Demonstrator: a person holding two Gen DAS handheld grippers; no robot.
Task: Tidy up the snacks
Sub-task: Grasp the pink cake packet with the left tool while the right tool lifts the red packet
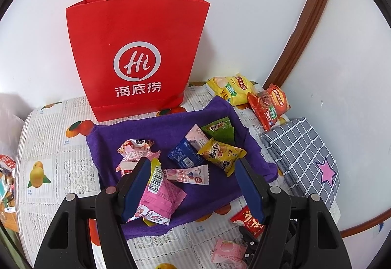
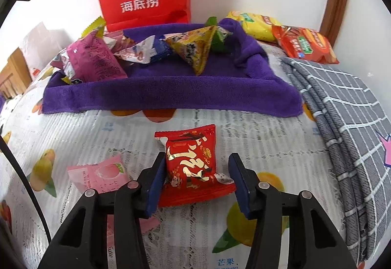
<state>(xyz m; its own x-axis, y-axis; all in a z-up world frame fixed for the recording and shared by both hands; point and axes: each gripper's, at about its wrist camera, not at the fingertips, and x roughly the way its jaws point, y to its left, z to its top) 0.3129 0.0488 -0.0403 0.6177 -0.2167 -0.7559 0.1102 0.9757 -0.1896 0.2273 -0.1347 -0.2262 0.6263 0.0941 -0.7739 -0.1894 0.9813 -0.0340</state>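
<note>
Several small snack packets have been gathered on the purple towel (image 1: 151,132). In front of the towel, a red snack packet (image 2: 193,166) is bracketed by the right gripper (image 2: 195,178), its left pad touching, its right pad still clear; a pink peach packet (image 2: 97,175) also remains there. The left gripper (image 1: 193,186) is held spread above the towel, empty.

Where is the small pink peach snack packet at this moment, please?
The pink peach packet lies on the fruit-print tablecloth, left of the red snack packet in the right wrist view, nearer the camera than the purple towel.
</note>
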